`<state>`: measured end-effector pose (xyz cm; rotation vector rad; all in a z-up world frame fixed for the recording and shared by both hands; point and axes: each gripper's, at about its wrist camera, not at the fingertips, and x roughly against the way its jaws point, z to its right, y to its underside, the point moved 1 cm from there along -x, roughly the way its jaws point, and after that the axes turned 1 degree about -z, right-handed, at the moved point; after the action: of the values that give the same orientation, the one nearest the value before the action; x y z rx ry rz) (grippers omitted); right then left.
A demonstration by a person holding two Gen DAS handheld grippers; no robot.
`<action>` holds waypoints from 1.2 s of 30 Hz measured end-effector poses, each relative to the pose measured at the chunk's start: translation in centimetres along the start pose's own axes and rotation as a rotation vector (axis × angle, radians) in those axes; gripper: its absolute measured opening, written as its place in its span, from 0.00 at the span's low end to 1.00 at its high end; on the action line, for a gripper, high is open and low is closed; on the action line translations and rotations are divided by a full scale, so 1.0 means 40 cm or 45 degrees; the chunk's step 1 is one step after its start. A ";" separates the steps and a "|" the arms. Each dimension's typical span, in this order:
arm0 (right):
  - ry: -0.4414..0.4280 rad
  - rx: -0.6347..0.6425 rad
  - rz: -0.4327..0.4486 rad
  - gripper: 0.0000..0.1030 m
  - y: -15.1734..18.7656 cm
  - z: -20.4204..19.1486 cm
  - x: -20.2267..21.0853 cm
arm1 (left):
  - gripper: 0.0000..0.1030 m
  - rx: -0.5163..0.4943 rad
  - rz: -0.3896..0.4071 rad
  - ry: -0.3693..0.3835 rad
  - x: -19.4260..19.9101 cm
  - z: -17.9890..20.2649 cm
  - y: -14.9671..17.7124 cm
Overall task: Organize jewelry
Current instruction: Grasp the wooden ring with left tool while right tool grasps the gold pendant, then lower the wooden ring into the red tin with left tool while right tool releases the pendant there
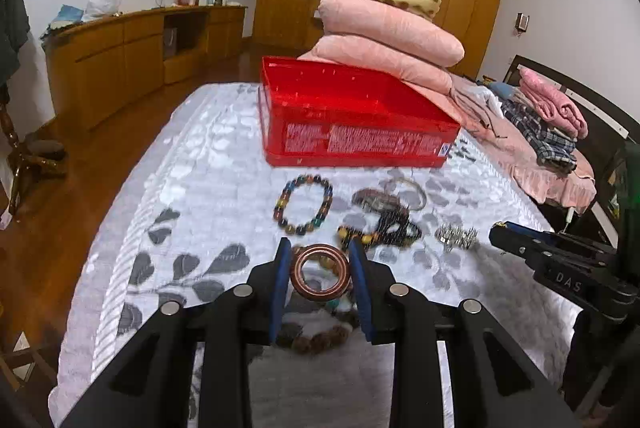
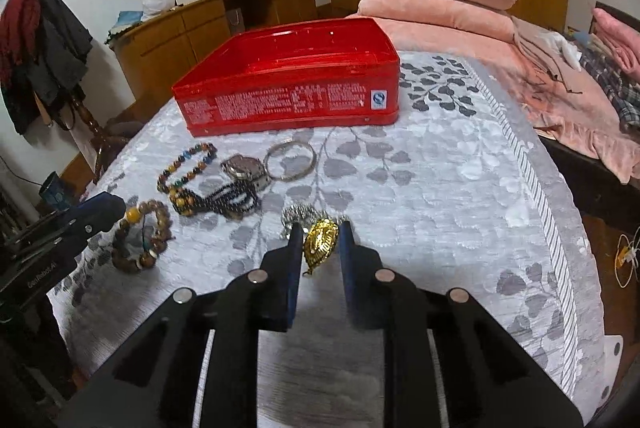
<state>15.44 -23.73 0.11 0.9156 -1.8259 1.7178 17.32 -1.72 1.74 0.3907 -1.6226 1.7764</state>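
Note:
My left gripper (image 1: 319, 247) is shut on a copper-brown bangle (image 1: 320, 293), held just above the patterned bedspread (image 1: 208, 164). A wooden bead bracelet (image 1: 320, 342) lies under it. My right gripper (image 2: 320, 228) is shut on a gold filigree ornament (image 2: 320, 242), with a silver brooch (image 2: 298, 214) just beyond its tips. An open red box (image 1: 352, 116) stands further back. In front of the box lie a multicoloured bead bracelet (image 1: 304, 204), a watch (image 1: 376, 200), a silver bangle (image 2: 290, 179) and a black beaded piece (image 1: 396, 232).
Folded pink blankets (image 1: 392, 40) are stacked behind the box. A pile of clothes (image 1: 548, 120) lies at the right. The bed's edge drops to the wooden floor (image 1: 80, 164) on the left. A wooden sideboard (image 1: 132, 48) stands against the far wall.

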 end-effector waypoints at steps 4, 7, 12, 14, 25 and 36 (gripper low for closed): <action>-0.010 0.003 0.028 0.17 -0.024 -0.005 0.003 | 0.28 -0.009 0.023 0.005 -0.005 0.011 -0.025; -0.023 0.000 0.035 0.10 -0.040 -0.005 -0.002 | 0.28 -0.011 0.031 0.008 -0.009 0.017 -0.040; -0.035 -0.006 0.026 0.10 -0.058 -0.001 -0.023 | 0.28 -0.004 0.026 0.013 -0.027 0.019 -0.059; -0.035 -0.014 0.016 0.10 -0.055 0.004 -0.030 | 0.28 -0.005 0.026 0.012 -0.029 0.020 -0.062; -0.036 -0.009 0.078 0.09 -0.101 0.014 -0.008 | 0.28 -0.008 0.055 0.017 -0.043 0.028 -0.109; -0.061 -0.021 0.108 0.09 -0.227 0.005 -0.060 | 0.28 0.001 0.080 -0.024 -0.108 0.030 -0.221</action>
<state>23.75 -23.52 4.47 0.8924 -1.9325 1.7426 25.98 -4.28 5.82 0.3613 -1.6644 1.8248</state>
